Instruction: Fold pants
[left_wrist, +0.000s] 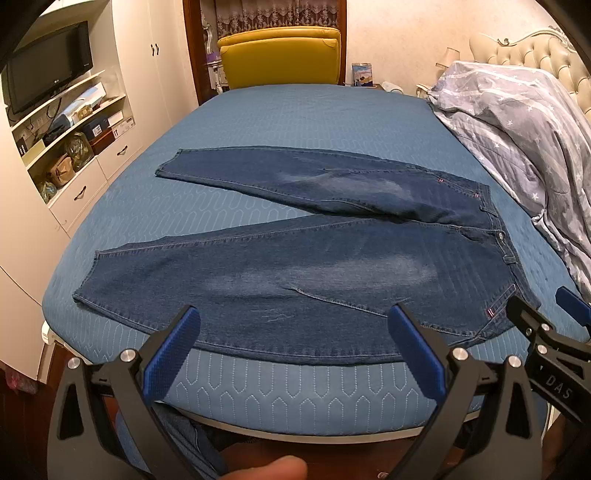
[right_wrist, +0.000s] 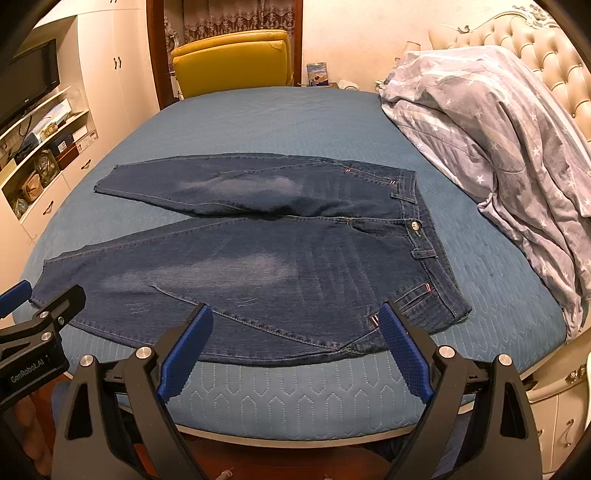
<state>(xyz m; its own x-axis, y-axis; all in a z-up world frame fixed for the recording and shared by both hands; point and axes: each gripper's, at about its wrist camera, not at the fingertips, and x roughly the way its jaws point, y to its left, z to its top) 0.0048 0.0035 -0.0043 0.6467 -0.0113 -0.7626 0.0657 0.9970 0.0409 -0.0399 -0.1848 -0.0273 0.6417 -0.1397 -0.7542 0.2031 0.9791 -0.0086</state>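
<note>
Two grippers spread over flat jeans

Both grippers hang above the bed's (left_wrist: 258, 122) near edge, holding nothing. Left gripper (left_wrist: 295, 354) has its blue pads wide apart over the lower leg. Right gripper (right_wrist: 295, 350) is spread too, near the hip pocket. Jeans (right_wrist: 280, 258) lie flat, unfolded, front up, legs splayed left, waistband right. Grey star duvet (right_wrist: 491, 122) is bunched by the headboard.

Blue quilted bed (right_wrist: 295, 122) carries spread jeans (right_wrist: 258, 266), rumpled duvet (right_wrist: 498, 122).
</note>
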